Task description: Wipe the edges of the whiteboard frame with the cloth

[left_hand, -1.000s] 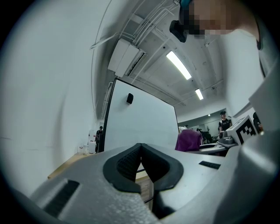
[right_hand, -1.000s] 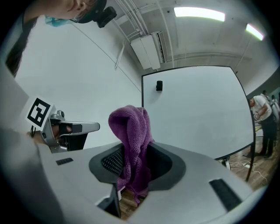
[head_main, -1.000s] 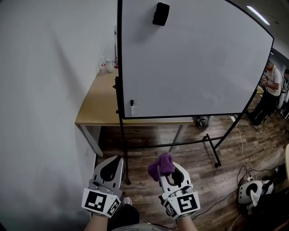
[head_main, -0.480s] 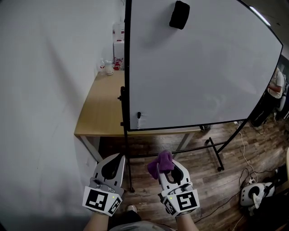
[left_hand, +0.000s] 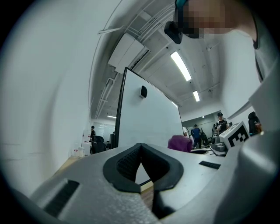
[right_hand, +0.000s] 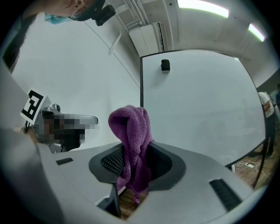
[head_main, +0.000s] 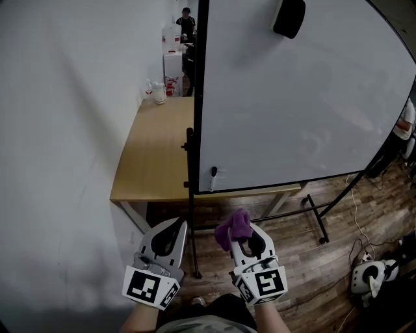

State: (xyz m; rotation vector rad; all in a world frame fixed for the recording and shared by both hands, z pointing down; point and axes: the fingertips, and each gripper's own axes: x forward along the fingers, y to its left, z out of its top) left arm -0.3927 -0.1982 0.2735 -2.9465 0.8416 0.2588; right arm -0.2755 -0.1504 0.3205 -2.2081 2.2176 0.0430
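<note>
A large whiteboard (head_main: 312, 97) in a thin black frame (head_main: 197, 97) stands on a black wheeled stand in front of me. Its left edge runs upright just above and between my two grippers. My right gripper (head_main: 242, 237) is shut on a bunched purple cloth (head_main: 235, 227), which sticks up past the jaw tips. In the right gripper view the cloth (right_hand: 130, 140) hangs between the pads, with the board's left frame edge (right_hand: 141, 87) behind it. My left gripper (head_main: 170, 235) is held low beside it, shut and empty, with its tips (left_hand: 141, 146) touching.
A black eraser (head_main: 289, 16) sticks near the board's top and a marker (head_main: 212, 179) sits at its lower left corner. Behind the board a wooden table (head_main: 153, 149) stands along the white wall, with bottles (head_main: 158, 91) at its far end. Cables and a white device (head_main: 367, 276) lie on the floor at the right.
The board's left frame edge has slid rightward and lower in the head view, so it looks nearer. Both grippers stay low, and the right one holds the cloth as before.
</note>
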